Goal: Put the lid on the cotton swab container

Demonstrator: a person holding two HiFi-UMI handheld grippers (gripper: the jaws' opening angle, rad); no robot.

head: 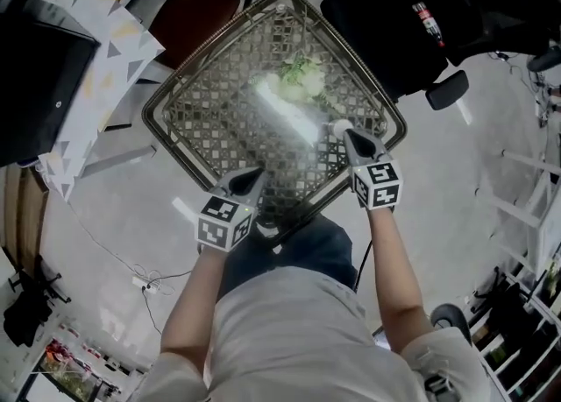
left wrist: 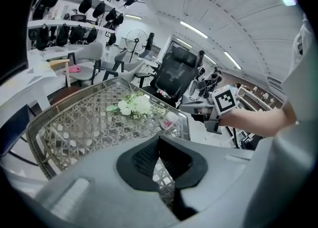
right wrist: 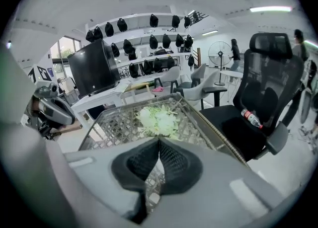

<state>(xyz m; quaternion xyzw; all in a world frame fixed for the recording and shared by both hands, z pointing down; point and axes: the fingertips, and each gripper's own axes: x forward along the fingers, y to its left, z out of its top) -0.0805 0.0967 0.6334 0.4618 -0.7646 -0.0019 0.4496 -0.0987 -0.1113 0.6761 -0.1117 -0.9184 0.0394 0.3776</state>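
Both the left gripper (head: 252, 176) and right gripper (head: 350, 135) are clenched on nothing at the near edge of the tabletop (head: 219, 85), so to me lidding the cotton swab container (left wrist: 169, 120) looks unstarted.

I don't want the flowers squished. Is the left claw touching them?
Apart. The head view shows the left claw at the table's near edge, bare tabletop between it and the flowers.

probably an office: swivel chair (right wrist: 263, 108), monitor (right wrist: 93, 73), shelves (right wrist: 149, 36).
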